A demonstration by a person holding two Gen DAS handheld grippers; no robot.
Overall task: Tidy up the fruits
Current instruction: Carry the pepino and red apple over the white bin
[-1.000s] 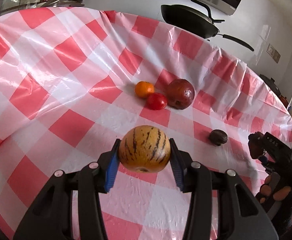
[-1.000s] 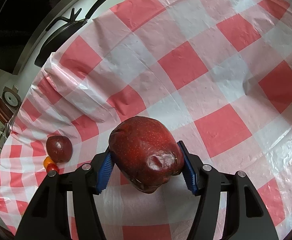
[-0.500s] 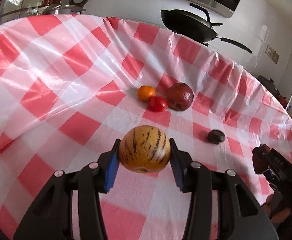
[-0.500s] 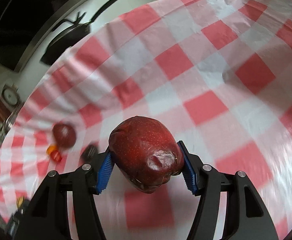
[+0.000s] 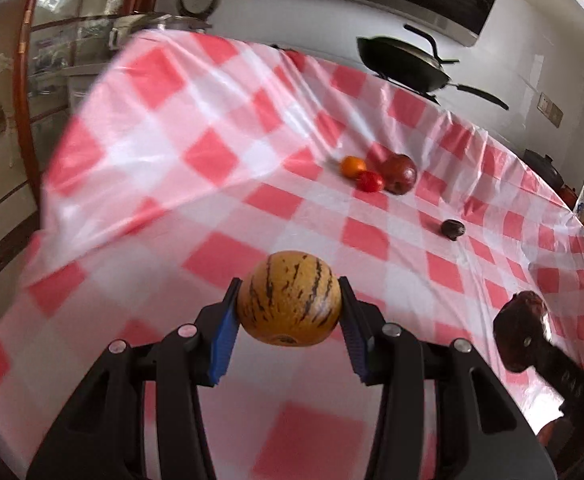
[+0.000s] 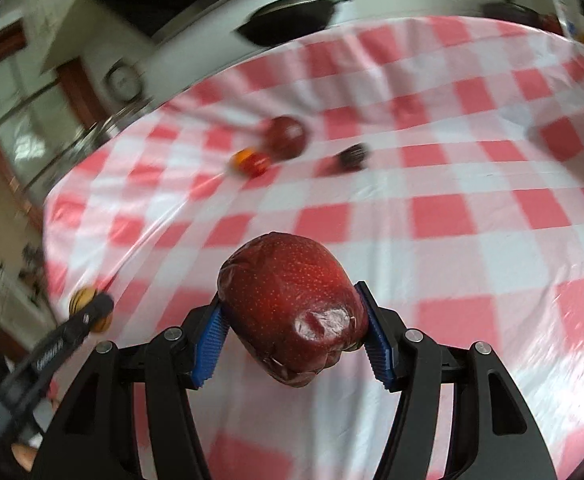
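Left fingers [image 5: 289, 306]: clamped on a yellow striped fruit [image 5: 289, 298], blue pads pressing it at nine and three o'clock; the fruit is off the cloth.
Right fingers [image 6: 292, 326]: clamped on a wrinkled red apple [image 6: 290, 310], blue pads against both flanks, its dented end toward the camera.
Same grips from the other side: in the left wrist view the apple [image 5: 522, 330] shows at four o'clock, dark and blurred at the tip of the right tool; in the right wrist view the striped fruit [image 6: 88, 308] shows at eight o'clock at the tip of the left tool.
Surface [image 5: 252, 208]: covered by a glossy red-and-white checked cloth, creased toward its far edge.
Fruit cluster: at one o'clock in the left wrist view, an orange [image 5: 353, 166], a small red fruit [image 5: 370, 181] and a dark red apple [image 5: 399, 173] sit touching or nearly so.
Lone fruit: a small dark fruit [image 5: 453, 229] lies at two o'clock, apart from the cluster.
Beyond the surface: a black pan [image 5: 406, 66] at one o'clock against a white wall.
Sharpness: the right wrist view is smeared, so small details there cannot be read.
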